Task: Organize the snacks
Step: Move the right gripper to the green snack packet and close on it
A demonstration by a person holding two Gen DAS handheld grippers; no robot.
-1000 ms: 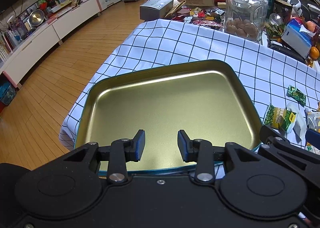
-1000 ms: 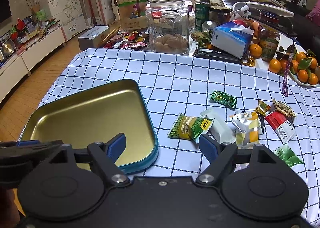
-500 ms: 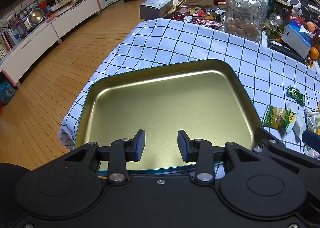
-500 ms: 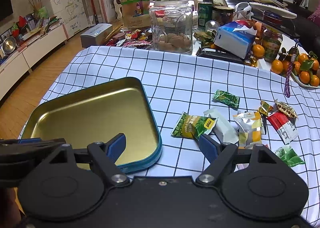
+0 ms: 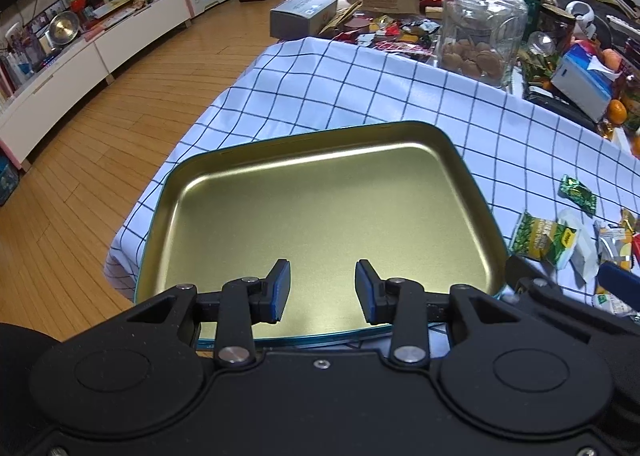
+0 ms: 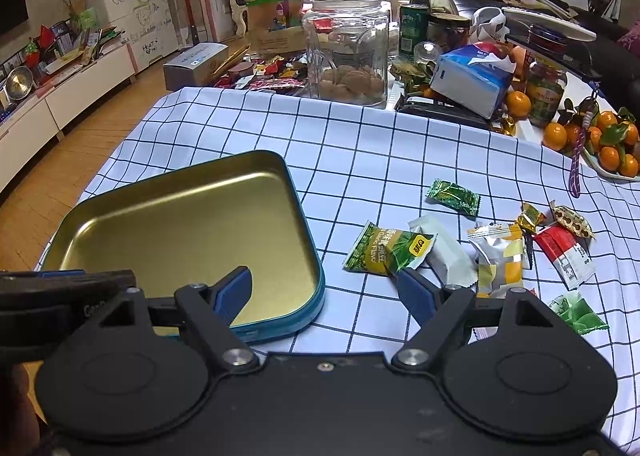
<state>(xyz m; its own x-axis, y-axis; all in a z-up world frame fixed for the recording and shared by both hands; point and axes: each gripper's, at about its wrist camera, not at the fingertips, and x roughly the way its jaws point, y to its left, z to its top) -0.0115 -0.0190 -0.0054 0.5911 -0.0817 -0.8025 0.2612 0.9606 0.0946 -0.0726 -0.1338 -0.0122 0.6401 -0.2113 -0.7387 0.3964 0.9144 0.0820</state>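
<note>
An empty teal tin (image 5: 472,184) (image 6: 316,298) with a gold inside lies on the checked cloth. My left gripper (image 5: 322,288) hangs open over the tin's near part, nothing between its blue pads. My right gripper (image 6: 325,288) stands wide open over the tin's right rim and the cloth beside it. To the right of the tin lie several wrapped snacks: a green garlic-flavour packet (image 6: 386,248) (image 5: 540,236), a white packet (image 6: 444,252), a silver and yellow packet (image 6: 498,260), a small green candy (image 6: 454,195) (image 5: 578,194), a red packet (image 6: 564,252) and a green packet (image 6: 582,312).
A glass jar of cookies (image 6: 346,52) (image 5: 480,28), a tissue pack (image 6: 472,76), tins, jars and a plate of oranges (image 6: 608,144) crowd the table's far side. The table's left edge drops to a wooden floor (image 5: 100,136). The left gripper's body (image 6: 60,296) shows at lower left.
</note>
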